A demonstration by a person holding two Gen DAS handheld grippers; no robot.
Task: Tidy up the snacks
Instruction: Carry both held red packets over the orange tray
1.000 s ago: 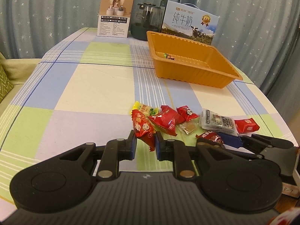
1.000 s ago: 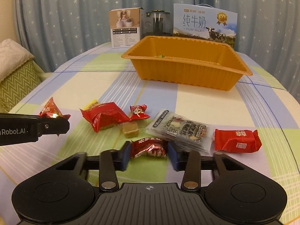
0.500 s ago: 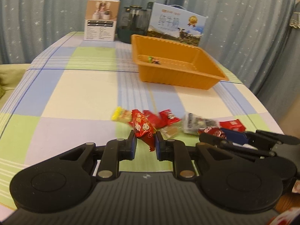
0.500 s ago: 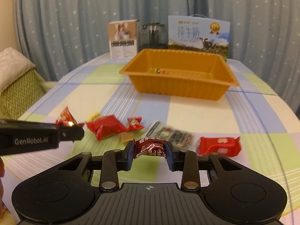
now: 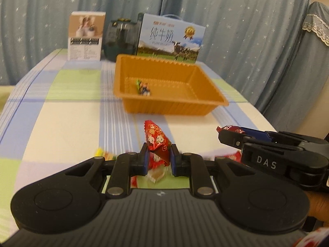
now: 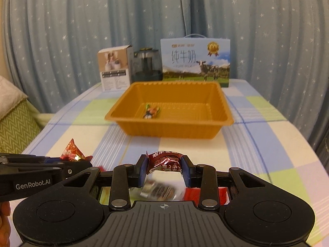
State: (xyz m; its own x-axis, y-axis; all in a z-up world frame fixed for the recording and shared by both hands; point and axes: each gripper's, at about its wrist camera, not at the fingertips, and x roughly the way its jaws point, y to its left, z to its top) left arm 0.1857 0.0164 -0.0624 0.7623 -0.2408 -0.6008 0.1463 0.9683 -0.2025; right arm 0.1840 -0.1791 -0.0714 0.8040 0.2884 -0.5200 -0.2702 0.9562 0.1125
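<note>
My left gripper (image 5: 158, 158) is shut on a red triangular snack packet (image 5: 157, 139) and holds it above the table. My right gripper (image 6: 164, 169) is shut on a dark red candy wrapper (image 6: 165, 161), also lifted. The orange tray (image 5: 205, 94) stands ahead in both views (image 6: 224, 111) and holds one small snack (image 6: 151, 112). Several other snacks (image 6: 158, 190) lie blurred on the checked tablecloth below the grippers. The right gripper shows at the right of the left wrist view (image 5: 230, 132), and the left gripper at the left of the right wrist view (image 6: 76, 162).
Behind the tray stand a milk carton box (image 6: 195, 63), a dark glass jar (image 6: 146, 65) and a small white box (image 6: 115, 70). Starred blue curtains hang behind the table. A green cushion (image 6: 14, 127) lies left of the table.
Both grippers have risen and moved toward the tray with their snacks held. The right gripper closed on the dark red candy and lifted it off the table.
</note>
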